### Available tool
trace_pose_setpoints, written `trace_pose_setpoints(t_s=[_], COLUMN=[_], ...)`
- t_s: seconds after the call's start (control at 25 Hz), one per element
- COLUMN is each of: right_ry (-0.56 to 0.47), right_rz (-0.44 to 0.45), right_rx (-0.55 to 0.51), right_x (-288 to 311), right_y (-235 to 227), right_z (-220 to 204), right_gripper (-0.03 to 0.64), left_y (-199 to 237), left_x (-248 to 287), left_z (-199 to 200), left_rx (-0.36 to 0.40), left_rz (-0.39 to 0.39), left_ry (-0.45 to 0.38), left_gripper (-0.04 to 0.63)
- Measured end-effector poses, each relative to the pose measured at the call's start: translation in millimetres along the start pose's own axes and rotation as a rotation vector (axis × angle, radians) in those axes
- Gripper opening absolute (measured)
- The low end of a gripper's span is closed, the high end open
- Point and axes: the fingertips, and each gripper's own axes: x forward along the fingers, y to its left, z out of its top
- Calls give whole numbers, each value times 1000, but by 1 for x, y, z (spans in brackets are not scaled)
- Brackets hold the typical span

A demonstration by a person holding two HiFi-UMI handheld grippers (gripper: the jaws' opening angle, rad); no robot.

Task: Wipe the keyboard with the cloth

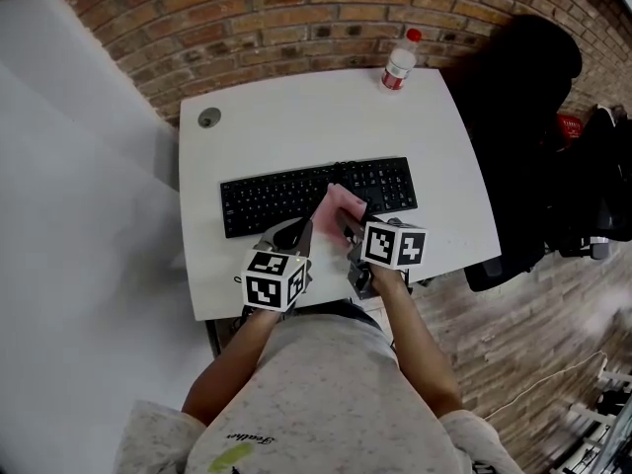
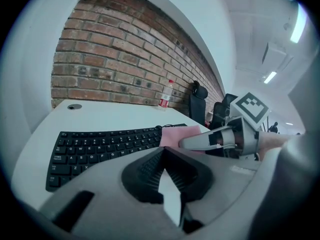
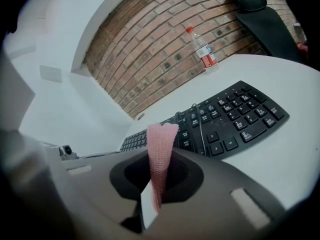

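Observation:
A black keyboard (image 1: 276, 194) (image 2: 100, 146) (image 3: 235, 119) lies across the white desk (image 1: 296, 117). My right gripper (image 1: 348, 227) (image 3: 160, 156) is shut on a pink cloth (image 1: 344, 202) (image 3: 162, 139). It holds the cloth over the keyboard's front edge, right of the middle. The cloth (image 2: 177, 134) also shows in the left gripper view, pinched by the right gripper (image 2: 184, 144). My left gripper (image 1: 301, 231) (image 2: 164, 151) hovers just left of it at the keyboard's front edge. Its jaws are shut with nothing between them.
A water bottle with a red cap (image 1: 399, 64) (image 2: 164, 95) (image 3: 204, 51) stands at the desk's back right. A round cable grommet (image 1: 208, 118) sits at the back left. A black office chair (image 1: 523, 117) stands right of the desk, and a brick wall (image 1: 296, 8) runs behind.

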Motion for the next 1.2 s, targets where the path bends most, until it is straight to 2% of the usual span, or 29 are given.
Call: trace_pose_setpoints(t_s=[0.56, 1.2], right_ry=[-20, -61], right_rz=[-15, -78], right_rx=[19, 83], right_x=[-19, -52], right_y=[-34, -97], right_z=[18, 41], right_gripper=[26, 26], left_y=[-24, -60], left_x=[31, 76], left_z=[8, 19], left_rx=[9, 25], left_rz=[-24, -74], left_ry=[10, 22], left_gripper=[-3, -3])
